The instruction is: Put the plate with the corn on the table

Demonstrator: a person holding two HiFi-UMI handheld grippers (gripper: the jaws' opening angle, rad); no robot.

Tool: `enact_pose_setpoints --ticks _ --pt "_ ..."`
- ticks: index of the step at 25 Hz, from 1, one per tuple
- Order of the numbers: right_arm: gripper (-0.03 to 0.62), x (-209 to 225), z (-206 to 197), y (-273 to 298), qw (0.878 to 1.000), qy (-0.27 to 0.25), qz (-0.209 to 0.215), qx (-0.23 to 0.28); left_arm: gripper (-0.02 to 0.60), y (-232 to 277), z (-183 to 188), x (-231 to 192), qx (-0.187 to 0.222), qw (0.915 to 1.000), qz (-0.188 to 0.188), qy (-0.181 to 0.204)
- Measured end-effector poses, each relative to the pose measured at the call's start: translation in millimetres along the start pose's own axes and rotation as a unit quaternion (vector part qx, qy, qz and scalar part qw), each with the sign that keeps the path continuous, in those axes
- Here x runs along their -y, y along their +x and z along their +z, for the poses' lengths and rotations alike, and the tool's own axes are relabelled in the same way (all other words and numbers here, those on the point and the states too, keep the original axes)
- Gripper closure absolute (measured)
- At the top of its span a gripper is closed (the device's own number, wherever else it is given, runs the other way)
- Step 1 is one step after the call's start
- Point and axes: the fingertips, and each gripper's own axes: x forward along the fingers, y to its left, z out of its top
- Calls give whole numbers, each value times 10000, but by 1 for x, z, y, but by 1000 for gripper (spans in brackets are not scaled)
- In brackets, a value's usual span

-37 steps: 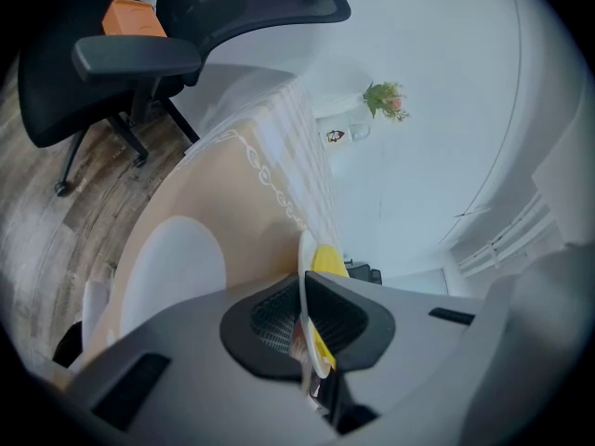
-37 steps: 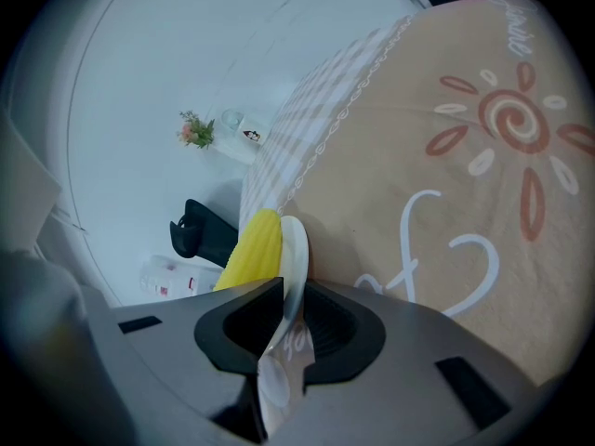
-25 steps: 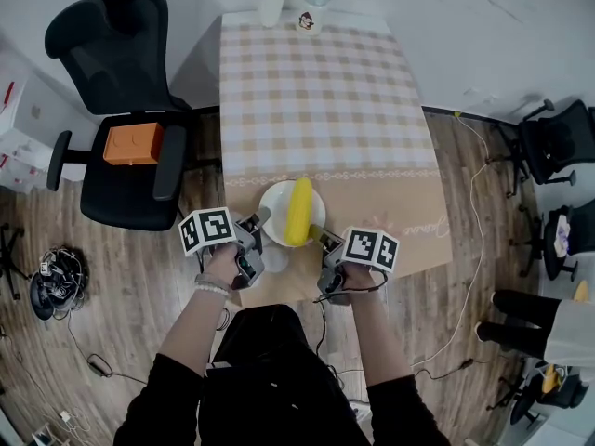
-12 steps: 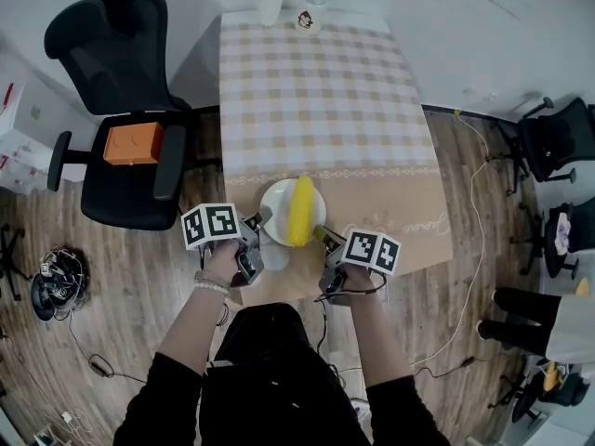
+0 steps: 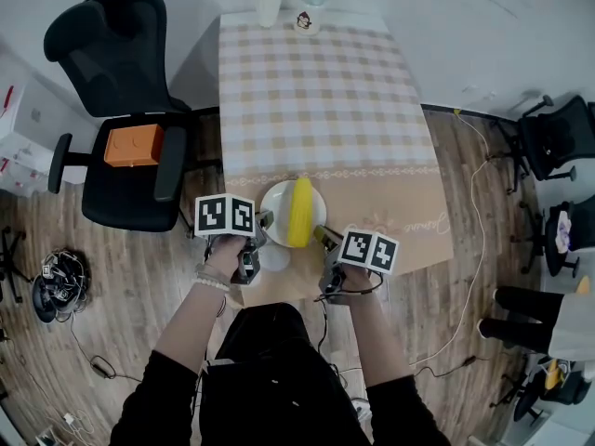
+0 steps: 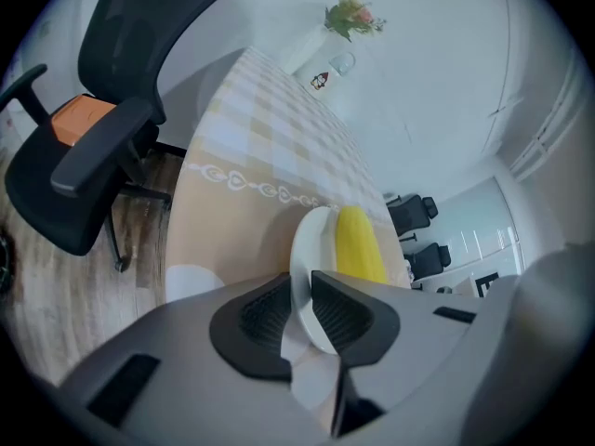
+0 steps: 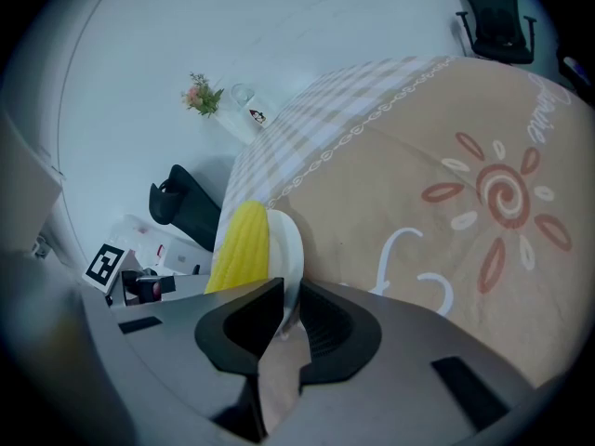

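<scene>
White plate [image 5: 275, 204] pinched at opposite rims by left gripper [image 5: 261, 219] and right gripper [image 5: 322, 236], over near table [image 5: 316, 100] edge. Risk: uneven lowering tilts plate; corn [image 5: 299, 212] rolls off.

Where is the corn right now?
In the head view, the corn lies on the plate at the near end of the table, between the left tongs and right tongs, both gripping its rim.
</scene>
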Motion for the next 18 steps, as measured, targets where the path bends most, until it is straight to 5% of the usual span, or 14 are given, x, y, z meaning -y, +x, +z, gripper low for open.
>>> enact_pose_setpoints --ticks 18 --pt "500 1 1 -6 9978 -567 -345 11 509 -14 -6 -7 -134 9947 232 994"
